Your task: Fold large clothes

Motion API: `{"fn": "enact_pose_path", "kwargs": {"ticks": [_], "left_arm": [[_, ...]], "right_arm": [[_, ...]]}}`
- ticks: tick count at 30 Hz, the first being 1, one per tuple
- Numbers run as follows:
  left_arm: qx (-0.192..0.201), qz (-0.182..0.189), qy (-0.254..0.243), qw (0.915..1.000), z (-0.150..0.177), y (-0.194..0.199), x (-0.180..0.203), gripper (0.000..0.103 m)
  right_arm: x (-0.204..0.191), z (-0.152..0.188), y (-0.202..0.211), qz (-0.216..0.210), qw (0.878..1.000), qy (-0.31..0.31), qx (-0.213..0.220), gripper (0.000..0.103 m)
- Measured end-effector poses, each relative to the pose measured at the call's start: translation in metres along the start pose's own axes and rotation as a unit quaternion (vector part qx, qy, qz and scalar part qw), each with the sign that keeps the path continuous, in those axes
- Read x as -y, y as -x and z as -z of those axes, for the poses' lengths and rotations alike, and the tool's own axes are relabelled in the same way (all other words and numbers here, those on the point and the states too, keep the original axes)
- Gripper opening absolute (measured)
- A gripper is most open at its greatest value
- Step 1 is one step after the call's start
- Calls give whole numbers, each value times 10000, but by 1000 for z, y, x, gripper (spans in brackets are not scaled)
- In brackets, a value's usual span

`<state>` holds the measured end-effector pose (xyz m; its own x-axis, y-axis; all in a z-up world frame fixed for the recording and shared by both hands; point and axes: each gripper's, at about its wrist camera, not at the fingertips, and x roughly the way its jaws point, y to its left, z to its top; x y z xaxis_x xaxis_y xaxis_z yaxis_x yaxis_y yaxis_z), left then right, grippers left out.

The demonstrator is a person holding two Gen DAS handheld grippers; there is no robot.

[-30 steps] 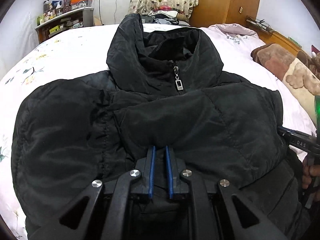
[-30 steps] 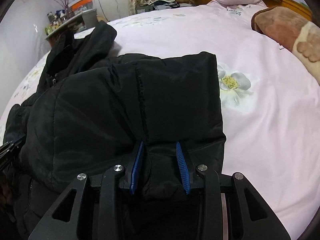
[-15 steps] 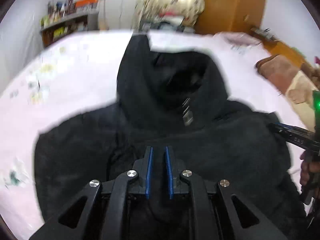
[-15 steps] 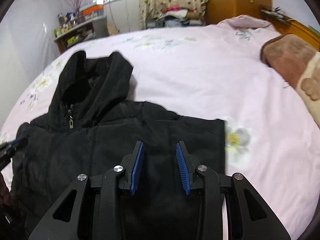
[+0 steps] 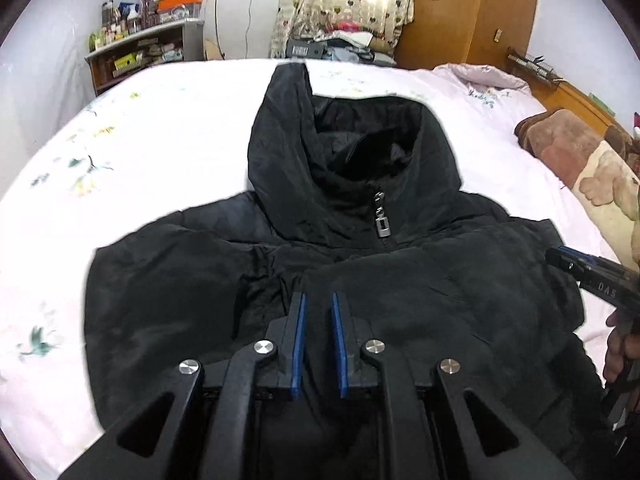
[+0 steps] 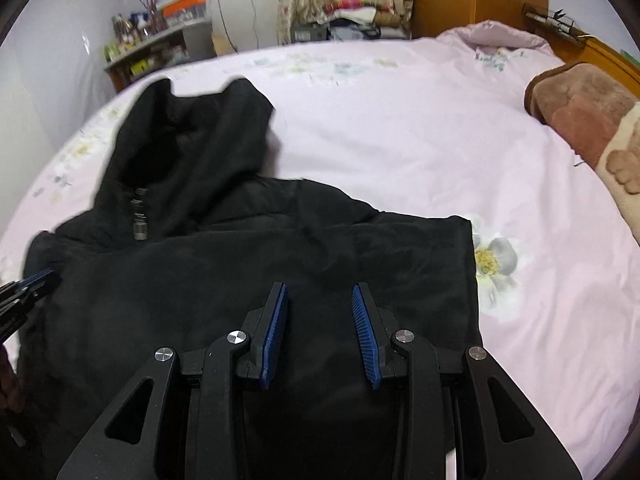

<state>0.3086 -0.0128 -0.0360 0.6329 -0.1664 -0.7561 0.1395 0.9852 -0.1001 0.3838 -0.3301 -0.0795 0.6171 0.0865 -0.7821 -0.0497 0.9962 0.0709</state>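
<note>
Two tools work the black jacket (image 5: 360,300) lying on the bed (image 6: 400,128): left tool (image 5: 319,340) and right tool (image 6: 320,332) each pinch bunched fabric at its near edge. Sleeves appear folded in; hood and body folds remain.

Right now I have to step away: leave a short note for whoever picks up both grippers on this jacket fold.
Left gripper: shut on black fabric near the middle of the jacket.
Right gripper: shut on fabric by the jacket's right edge.
Jacket: front up on the bed, zipped, hood pointing away.
Done: sleeves appear folded in.
Left: probably carry the held edge toward the hood, release, flatten.
</note>
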Motion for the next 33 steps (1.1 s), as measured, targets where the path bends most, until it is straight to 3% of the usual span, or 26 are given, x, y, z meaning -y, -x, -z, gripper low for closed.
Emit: {"fn": "enact_pose_path", "kwargs": {"ticks": [6, 10, 13, 22, 28, 30, 33], "left_arm": [[120, -44, -158, 9998, 18, 23, 8, 14], [-397, -253, -103, 9988, 38, -11, 0, 15], [-421, -253, -4, 9988, 43, -17, -6, 15], [-460, -247, -74, 9986, 41, -15, -5, 15], [-353, -130, -3, 9993, 31, 12, -11, 15], [-211, -78, -14, 9997, 22, 24, -13, 15], [-60, 59, -7, 10000, 2, 32, -18, 26]], "right_arm": [[-27, 27, 34, -284, 9993, 167, 199, 35], [-39, 36, 7, -270, 9987, 351, -250, 35], [-38, 39, -6, -296, 9981, 356, -417, 35], [-39, 38, -13, -248, 9976, 413, -496, 35], [-42, 30, 15, -302, 9982, 385, -333, 35], [-43, 20, 27, -430, 9983, 344, -168, 42], [-47, 0, 34, -614, 9976, 325, -25, 46]]}}
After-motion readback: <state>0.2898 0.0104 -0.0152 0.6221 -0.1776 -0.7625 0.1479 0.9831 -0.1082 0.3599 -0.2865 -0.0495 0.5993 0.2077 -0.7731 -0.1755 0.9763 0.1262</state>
